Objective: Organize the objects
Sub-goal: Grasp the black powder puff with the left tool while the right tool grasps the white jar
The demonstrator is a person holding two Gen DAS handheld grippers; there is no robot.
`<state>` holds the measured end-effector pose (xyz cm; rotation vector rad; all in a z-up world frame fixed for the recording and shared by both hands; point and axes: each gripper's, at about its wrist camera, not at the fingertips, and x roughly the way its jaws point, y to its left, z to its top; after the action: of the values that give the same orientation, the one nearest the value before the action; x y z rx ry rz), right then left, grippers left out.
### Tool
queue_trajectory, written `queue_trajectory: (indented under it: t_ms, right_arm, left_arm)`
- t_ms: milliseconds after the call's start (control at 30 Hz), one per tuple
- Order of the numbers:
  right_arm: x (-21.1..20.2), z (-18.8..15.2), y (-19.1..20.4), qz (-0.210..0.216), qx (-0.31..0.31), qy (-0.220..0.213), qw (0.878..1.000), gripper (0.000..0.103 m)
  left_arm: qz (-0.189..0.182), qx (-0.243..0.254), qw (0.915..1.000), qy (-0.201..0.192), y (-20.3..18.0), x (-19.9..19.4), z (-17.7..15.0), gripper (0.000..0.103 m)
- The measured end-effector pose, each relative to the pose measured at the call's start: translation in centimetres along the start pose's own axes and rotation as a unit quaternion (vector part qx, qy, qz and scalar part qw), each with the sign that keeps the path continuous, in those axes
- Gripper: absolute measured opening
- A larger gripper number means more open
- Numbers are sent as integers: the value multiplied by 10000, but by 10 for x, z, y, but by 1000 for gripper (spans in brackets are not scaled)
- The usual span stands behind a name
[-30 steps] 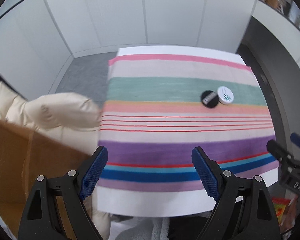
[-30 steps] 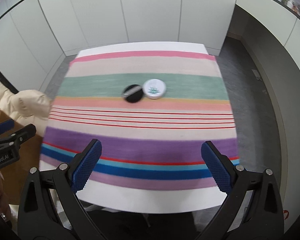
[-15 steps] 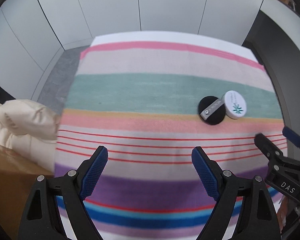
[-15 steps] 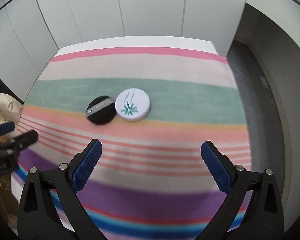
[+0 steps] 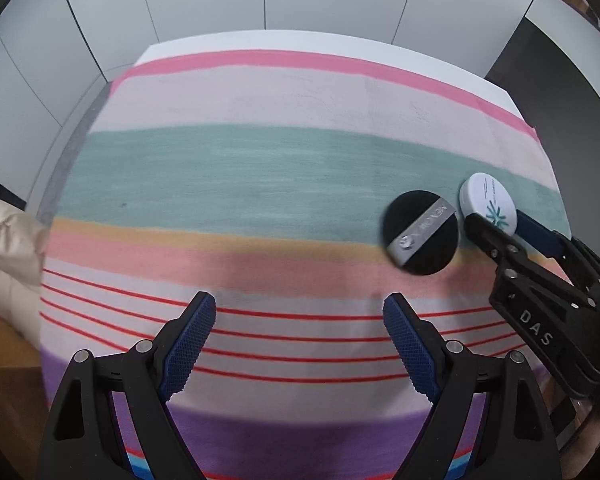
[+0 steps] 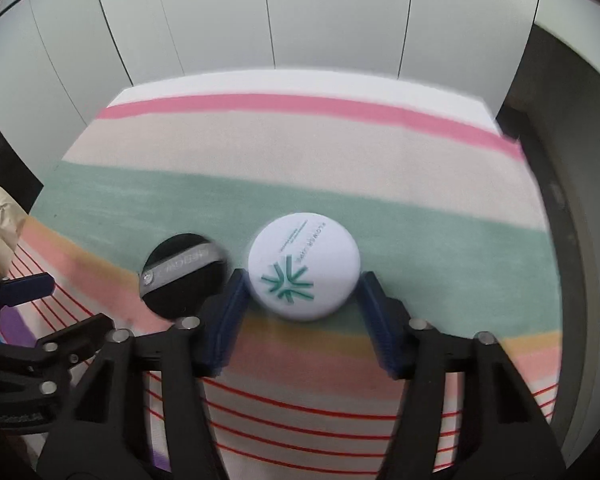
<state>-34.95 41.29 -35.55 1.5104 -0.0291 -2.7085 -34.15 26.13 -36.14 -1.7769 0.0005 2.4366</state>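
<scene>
table (image 5: 260,168) striped cloth, nearer than a second ago | left gripper (image 5: 300,344) jaws apart, empty, unchanged | right gripper (image 6: 300,300) closing around white compact (image 6: 303,266), pads not yet pressing | black puff (image 6: 182,274) just left of it | likely pickup starting

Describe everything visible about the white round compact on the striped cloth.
The white round compact is a flat, smooth, plastic-looking disc, its domed lid closed, with a teal star-like logo and small teal lettering. It lies flat on the striped cloth, at the green band's near edge, right of the black puff. It sits between the closing jaws of the right gripper; firm contact cannot be confirmed.
</scene>
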Motion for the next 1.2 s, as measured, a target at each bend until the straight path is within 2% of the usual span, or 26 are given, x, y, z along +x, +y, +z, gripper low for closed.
queue_trajectory:
  t_ms: [100, 267, 400, 433, 467, 500, 533, 633, 933, 1000, 1033, 1200]
  right_arm:
    - [0, -2, -13, 108, 186, 29, 9998, 58]
    - [-6, -9, -32, 18, 357, 77, 9993, 58]
    - [-12, -14, -46, -59, 524, 130, 9985, 57]
    - [-12, -14, -49, -106, 553, 146, 9983, 57]
    - [-12, -14, -52, -86, 583, 159, 9981, 57]
    - [-13, -14, -54, -56, 620, 169, 9979, 57]
    - [-14, -14, -55, -55, 635, 175, 9978, 57]
    - [-17, -14, -57, -70, 578, 162, 9982, 57]
    - [-39, -6, -50, -42, 523, 104, 9986, 54]
    - [-46, -3, -48, -16, 500, 64, 9987, 31]
    - [-50, -1, -48, 57, 496, 63, 9987, 5]
    - [-56, 9, -47, -15, 383, 321, 9987, 7]
  left_arm:
    - [-158, -13, 9999, 48, -10, 5, 1, 87]
    - [-245, 132, 9996, -71, -35, 8, 6, 87]
    - [8, 197, 9996, -202, -57, 14, 16, 85]
    - [69, 160, 9995, -274, -60, 15, 19, 79]
    - [65, 126, 9992, -365, -61, 13, 20, 59]
    - [38, 116, 9990, -424, -63, 11, 21, 45]
    - [57, 139, 9990, -421, -64, 9, 22, 42]
    - [214, 158, 9984, -508, -64, 3, 25, 42]
    - [291, -73, 9980, -549, -42, -24, 33, 42]
    - [321, -51, 9976, -612, -41, -33, 35, 42]
    - [320, -27, 9974, -650, -41, -39, 36, 42]
    - [364, 54, 9959, -824, -41, -65, 38, 43]
